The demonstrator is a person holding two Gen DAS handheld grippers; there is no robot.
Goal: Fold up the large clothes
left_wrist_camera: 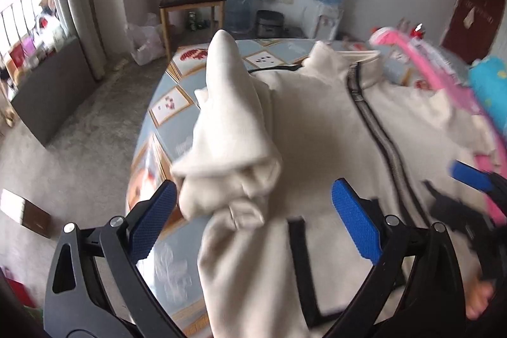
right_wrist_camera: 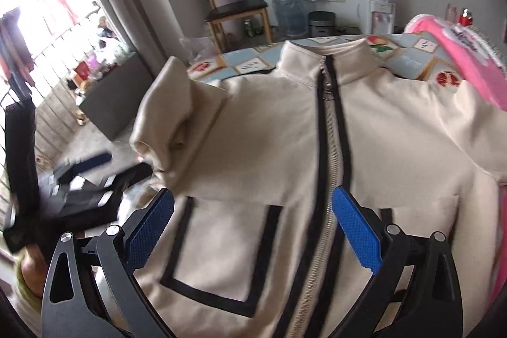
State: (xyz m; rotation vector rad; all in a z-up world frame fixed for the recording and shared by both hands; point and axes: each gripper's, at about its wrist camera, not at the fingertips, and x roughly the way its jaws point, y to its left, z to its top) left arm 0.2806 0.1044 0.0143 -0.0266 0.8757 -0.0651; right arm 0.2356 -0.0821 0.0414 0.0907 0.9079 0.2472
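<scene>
A cream zip-up jacket (right_wrist_camera: 269,122) with black trim lies front up on the table, collar at the far side. Its left sleeve (left_wrist_camera: 228,122) is folded up onto the body and stands bunched in a peak. In the left wrist view my left gripper (left_wrist_camera: 253,189) is open, with the sleeve's cuff end lying between its blue pads (left_wrist_camera: 152,220) without being pinched. My right gripper (right_wrist_camera: 253,195) is open low over the jacket's front, with the black-edged pocket (right_wrist_camera: 221,252) and the zipper (right_wrist_camera: 329,148) between its fingers. Each gripper appears blurred at the edge of the other's view.
The table (left_wrist_camera: 171,106) has a blue patterned cover and its left edge drops to the grey floor. A pink item (right_wrist_camera: 459,46) lies along the jacket's right side. A wooden chair (right_wrist_camera: 237,11), water bottles and a dispenser (right_wrist_camera: 378,8) stand by the far wall.
</scene>
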